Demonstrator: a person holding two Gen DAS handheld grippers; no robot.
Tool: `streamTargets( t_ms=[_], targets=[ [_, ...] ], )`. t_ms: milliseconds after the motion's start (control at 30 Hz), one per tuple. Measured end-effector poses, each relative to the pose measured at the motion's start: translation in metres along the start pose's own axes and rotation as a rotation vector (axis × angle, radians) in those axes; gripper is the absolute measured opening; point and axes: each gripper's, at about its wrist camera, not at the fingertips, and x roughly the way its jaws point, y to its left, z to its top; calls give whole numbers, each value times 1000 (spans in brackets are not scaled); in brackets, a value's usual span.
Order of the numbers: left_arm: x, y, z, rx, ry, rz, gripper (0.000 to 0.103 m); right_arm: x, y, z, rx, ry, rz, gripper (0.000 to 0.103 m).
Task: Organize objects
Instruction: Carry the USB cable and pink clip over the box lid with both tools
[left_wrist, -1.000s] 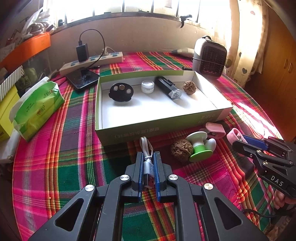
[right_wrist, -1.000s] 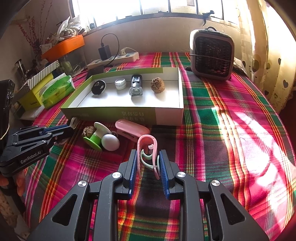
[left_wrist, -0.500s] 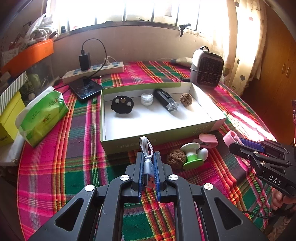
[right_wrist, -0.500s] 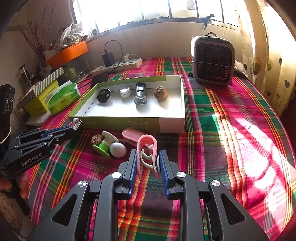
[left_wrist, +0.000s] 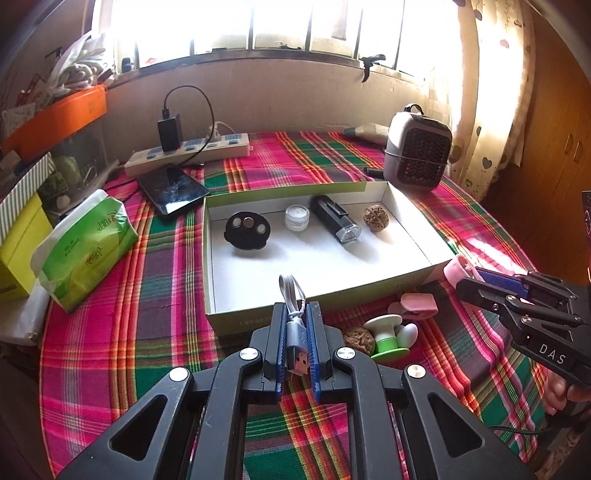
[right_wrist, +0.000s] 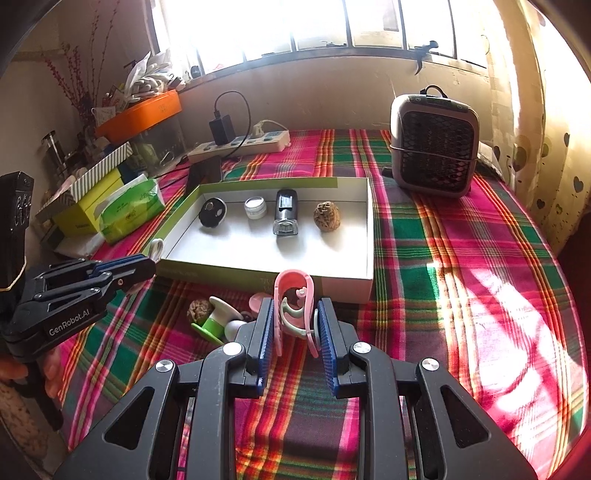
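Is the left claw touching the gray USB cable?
Touching. The left wrist view shows the left claw shut on the USB cable, both blue pads pressing its sides.

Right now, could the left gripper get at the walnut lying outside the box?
Probably not yet: the left gripper is shut on a USB cable. The walnut itself lies uncovered nearby.

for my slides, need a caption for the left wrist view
Left gripper shut on a grey USB cable, facing the white tray on a plaid tablecloth.

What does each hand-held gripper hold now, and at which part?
Left hand-held gripper: grey USB cable, near its plug. Right hand-held gripper: pink clip, by its two sides.
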Motion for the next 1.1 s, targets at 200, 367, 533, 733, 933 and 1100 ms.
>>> streamTargets(
  t_ms=[200,367,533,733,933,1100],
  targets=[
    [6,4,10,-14,-1,-3,10,7,-1,13,-4,3,4,25],
    [14,9,20,-25,-3,-2,10,15,-6,26,3,13,4,25],
    [24,14,28,-33,9,4,10,27,-8,39,-10,29,2,25],
    [38,19,35,-43,27,5,10,49,-7,55,-26,66,5,25],
    [54,24,37,-47,57,9,10,73,-11,59,-30,125,5,25],
    [64,26,38,-51,75,8,10,90,-14,59,-31,167,-3,25]
  ],
)
